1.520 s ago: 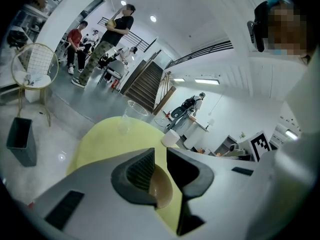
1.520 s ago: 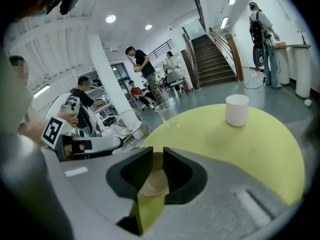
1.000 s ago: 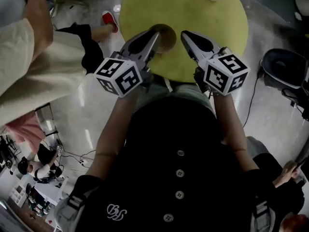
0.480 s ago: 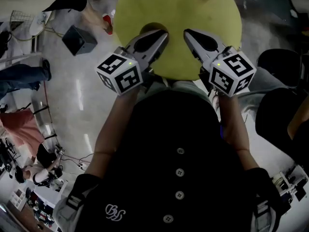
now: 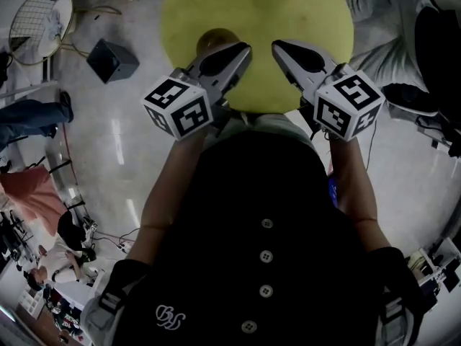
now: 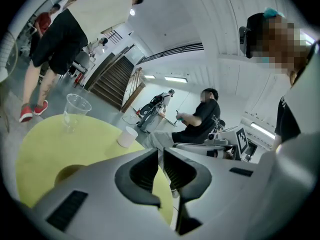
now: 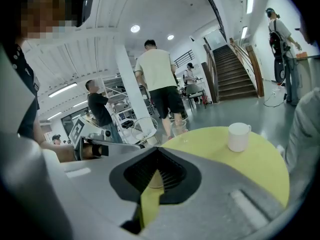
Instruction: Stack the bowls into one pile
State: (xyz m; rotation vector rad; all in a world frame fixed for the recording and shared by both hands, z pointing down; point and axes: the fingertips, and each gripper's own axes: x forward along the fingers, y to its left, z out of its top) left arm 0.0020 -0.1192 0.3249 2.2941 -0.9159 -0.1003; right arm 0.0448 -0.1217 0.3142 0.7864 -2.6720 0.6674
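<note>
A single brown bowl (image 5: 214,37) sits on the round yellow table (image 5: 277,16), near its front left edge. The left gripper (image 5: 245,47) hangs over the table edge just in front of it and hides part of it; its jaws are shut on nothing. In the left gripper view the bowl (image 6: 67,173) lies low on the left, beside the shut left gripper (image 6: 161,152). The right gripper (image 5: 275,45) hovers beside the left one, also shut and empty. A tan patch of the bowl (image 7: 152,180) shows through the slit of the right gripper (image 7: 157,153).
A white cup (image 7: 238,136) stands at the table's far right, and a clear plastic cup (image 6: 76,110) at its far side. Several people stand and sit around the table. A black box (image 5: 112,60) and a wire fan (image 5: 43,13) are on the floor to the left.
The view has swung: the person in the cream shirt has left the head view's left side and the floor shows there. Both grippers stay shut in about the same place.
</note>
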